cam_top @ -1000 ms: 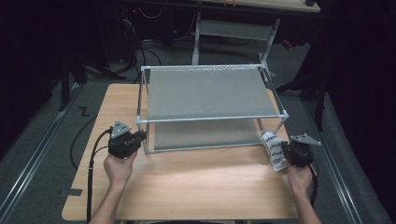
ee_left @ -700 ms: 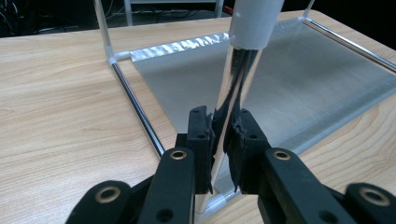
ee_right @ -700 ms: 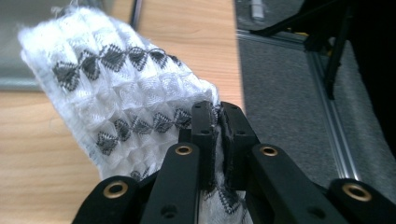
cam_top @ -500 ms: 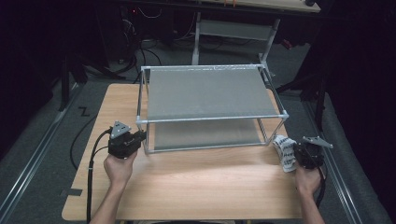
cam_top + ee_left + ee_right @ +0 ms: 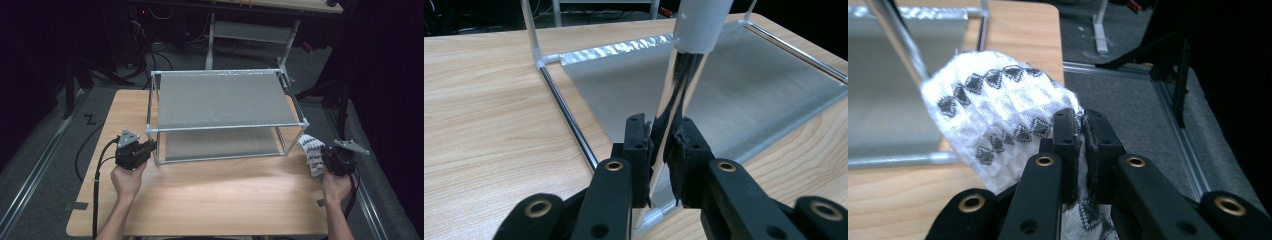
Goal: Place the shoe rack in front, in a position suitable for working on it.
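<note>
LEFT: your left gripper (image 5: pixel 150 148) clamps the rack's front-left post (image 5: pixel 674 115), hand low and level on the table (image 5: pixel 210 195), unmoved | RIGHT: your right gripper (image 5: pixel 324 156) pinches the patterned cloth (image 5: pixel 311 152), now lifted clear of the rack (image 5: pixel 225 100), off its front-right corner; hand raised, cloth free to place.

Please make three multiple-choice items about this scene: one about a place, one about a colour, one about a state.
1. Where is the cloth?
A. on the rack's top shelf
B. beside the rack's right front corner
C. on the floor

2. What colours has the cloth?
A. white with black marks
B. plain red
C. plain blue

3. What does the left gripper do?
A. hangs open
B. clamps the cloth
C. clamps a rack post

Answers: 1 B, the right gripper holds it there; 2 A, seen up close; 3 C, jaws pinch the post.
</note>
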The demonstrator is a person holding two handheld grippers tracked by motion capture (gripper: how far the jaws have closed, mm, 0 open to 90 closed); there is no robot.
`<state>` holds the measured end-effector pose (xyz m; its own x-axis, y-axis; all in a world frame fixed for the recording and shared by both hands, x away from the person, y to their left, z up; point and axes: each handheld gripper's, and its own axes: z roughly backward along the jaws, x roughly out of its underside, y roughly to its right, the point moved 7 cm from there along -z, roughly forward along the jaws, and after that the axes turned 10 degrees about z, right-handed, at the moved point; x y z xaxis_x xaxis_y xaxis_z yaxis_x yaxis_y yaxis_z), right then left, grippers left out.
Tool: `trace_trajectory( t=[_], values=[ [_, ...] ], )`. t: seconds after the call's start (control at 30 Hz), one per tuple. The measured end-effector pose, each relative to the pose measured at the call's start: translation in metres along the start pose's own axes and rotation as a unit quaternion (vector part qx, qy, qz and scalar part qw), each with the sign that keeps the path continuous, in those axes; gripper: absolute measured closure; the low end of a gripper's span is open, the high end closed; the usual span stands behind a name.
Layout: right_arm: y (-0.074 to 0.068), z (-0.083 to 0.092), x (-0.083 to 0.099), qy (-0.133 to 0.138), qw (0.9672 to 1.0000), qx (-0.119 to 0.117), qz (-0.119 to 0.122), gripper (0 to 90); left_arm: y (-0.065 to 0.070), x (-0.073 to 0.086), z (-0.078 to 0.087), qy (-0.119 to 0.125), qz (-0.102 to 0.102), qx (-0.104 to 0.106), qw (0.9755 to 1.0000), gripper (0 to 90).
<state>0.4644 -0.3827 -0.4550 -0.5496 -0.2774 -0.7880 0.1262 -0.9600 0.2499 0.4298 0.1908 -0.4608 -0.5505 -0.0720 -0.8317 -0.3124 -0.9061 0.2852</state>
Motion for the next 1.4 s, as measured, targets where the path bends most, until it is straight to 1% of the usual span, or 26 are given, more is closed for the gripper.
trace_trajectory(
  t=[0.1, 0.2, 0.33, 0.43, 0.53, 0.57, 0.7, 0.8, 0.93, 1.0, 1.1, 1.17, 1.23, 1.3, 1.4],
  values=[
    [-0.011, -0.003, -0.002, 0.001, 0.9999, -0.015, 0.007, 85.3, 0.0, 0.0, 0.0, 0.001, 0.0, 0.0, 1.0, 79.2],
    [-0.028, -0.013, -0.001, -0.01, 0.9991, -0.036, 0.02, 85.3, 0.0, 0.0, 0.0, 0.001, -0.001, 0.0, 1.0, 79.2],
    [-0.049, -0.03, 0.009, -0.038, 0.9967, -0.057, 0.045, 85.4, 0.0, 0.0, 0.0, 0.001, -0.003, -0.001, 1.0, 79.2],
    [-0.059, -0.043, 0.018, -0.059, 0.9952, -0.066, 0.041, 85.4, 0.0, 0.0, 0.0, 0.001, -0.003, 0.0, 1.0, 79.2],
    [-0.067, -0.052, 0.024, -0.074, 0.9932, -0.073, 0.052, 85.4, 0.0, 0.0, 0.0, 0.002, -0.004, 0.0, 1.0, 79.3],
    [-0.069, -0.053, 0.024, -0.077, 0.993, -0.075, 0.05, 85.4, 0.0, 0.0, 0.0, 0.002, -0.004, 0.0, 1.0, 79.3],
    [-0.067, -0.054, 0.023, -0.073, 0.9932, -0.078, 0.045, 85.4, 0.0, 0.0, 0.0, 0.002, -0.006, 0.0, 1.0, 79.3],
    [-0.064, -0.047, 0.017, -0.057, 0.9943, -0.076, 0.049, 85.5, 0.0, 0.0, 0.0, 0.002, -0.006, 0.001, 1.0, 79.3],
    [-0.054, -0.03, 0.001, -0.025, 0.9957, -0.073, 0.051, 85.5, 0.0, 0.0, 0.0, 0.002, -0.007, 0.001, 1.0, 79.4],
    [-0.048, -0.021, -0.009, -0.008, 0.9963, -0.072, 0.047, 85.5, 0.0, 0.0, 0.0, 0.002, -0.007, 0.001, 1.0, 79.4],
    [-0.043, -0.009, -0.026, 0.017, 0.9961, -0.071, 0.05, 85.5, 0.0, 0.0, 0.0, 0.002, -0.007, 0.001, 1.0, 79.3],
    [-0.041, -0.003, -0.034, 0.026, 0.996, -0.068, 0.051, 85.5, 0.0, 0.0, 0.0, 0.002, -0.007, 0.002, 1.0, 79.3],
    [-0.041, -0.002, -0.037, 0.026, 0.996, -0.068, 0.052, 85.5, 0.0, 0.0, 0.0, 0.003, -0.007, 0.002, 1.0, 79.3],
    [-0.043, -0.006, -0.034, 0.019, 0.996, -0.07, 0.053, 85.5, 0.0, 0.001, 0.0, 0.003, -0.007, 0.002, 1.0, 79.3],
    [-0.05, -0.02, -0.02, -0.006, 0.9954, -0.074, 0.06, 85.5, 0.0, 0.001, 0.0, 0.004, -0.007, 0.002, 1.0, 79.3]
  ],
)
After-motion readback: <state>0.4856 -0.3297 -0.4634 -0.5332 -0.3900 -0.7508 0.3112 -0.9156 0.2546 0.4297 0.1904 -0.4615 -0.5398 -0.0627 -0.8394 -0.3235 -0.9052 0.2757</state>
